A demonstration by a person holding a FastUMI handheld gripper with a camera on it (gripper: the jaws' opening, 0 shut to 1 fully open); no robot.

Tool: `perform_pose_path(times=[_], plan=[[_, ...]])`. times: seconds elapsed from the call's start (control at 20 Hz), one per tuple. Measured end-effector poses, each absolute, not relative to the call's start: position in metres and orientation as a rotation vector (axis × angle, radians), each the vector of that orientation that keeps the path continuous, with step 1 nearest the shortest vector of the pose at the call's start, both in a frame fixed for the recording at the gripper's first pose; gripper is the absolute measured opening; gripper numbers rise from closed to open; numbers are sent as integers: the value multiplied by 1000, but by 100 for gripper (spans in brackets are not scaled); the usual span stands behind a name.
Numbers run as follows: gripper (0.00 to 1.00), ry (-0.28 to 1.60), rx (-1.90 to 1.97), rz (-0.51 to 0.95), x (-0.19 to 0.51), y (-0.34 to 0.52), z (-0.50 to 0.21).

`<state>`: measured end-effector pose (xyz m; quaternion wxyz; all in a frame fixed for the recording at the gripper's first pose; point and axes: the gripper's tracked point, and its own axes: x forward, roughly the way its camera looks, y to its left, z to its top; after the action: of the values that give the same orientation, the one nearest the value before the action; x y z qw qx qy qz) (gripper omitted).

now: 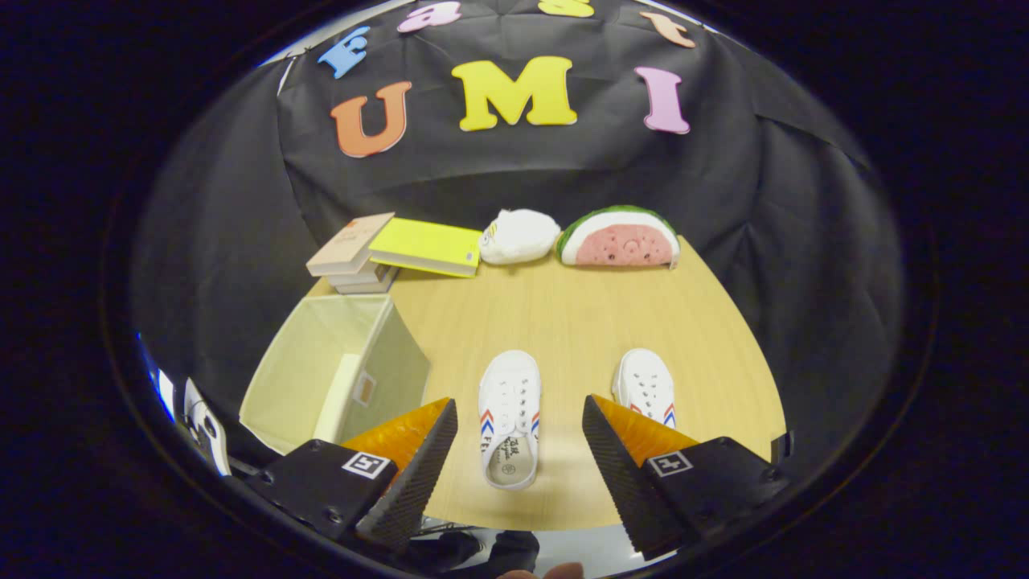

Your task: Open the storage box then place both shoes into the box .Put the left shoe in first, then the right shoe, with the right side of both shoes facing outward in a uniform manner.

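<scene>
Hanging wide open and empty, the gripper (520,450) frames the left shoe (509,416), whose long axis runs straight ahead between the fingers; the storage box (338,370) sits open just leftward.

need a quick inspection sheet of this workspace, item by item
surface: light wooden table, bare in the middle
job's things: storage box at the table's left side, open on top, a pale flat piece leaning inside; one white shoe between the fingers, toe pointing away; second white shoe just beyond the right finger, partly hidden by it
clutter: stack of books, white plush and watermelon plush along the far edge
grippers: tool open, fingers wide apart, holding nothing, above the near edge
cables: nothing seen
surroundings: black cloth wall behind and around the table
</scene>
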<state>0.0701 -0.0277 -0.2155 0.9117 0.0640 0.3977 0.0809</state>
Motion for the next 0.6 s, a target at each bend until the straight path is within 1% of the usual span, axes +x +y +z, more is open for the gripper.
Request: perform_pose_path(times=[0.25, 0.6], plan=[[100, 956, 139, 197, 94, -34, -269], [100, 1161, 194, 236, 107, -28, -332]])
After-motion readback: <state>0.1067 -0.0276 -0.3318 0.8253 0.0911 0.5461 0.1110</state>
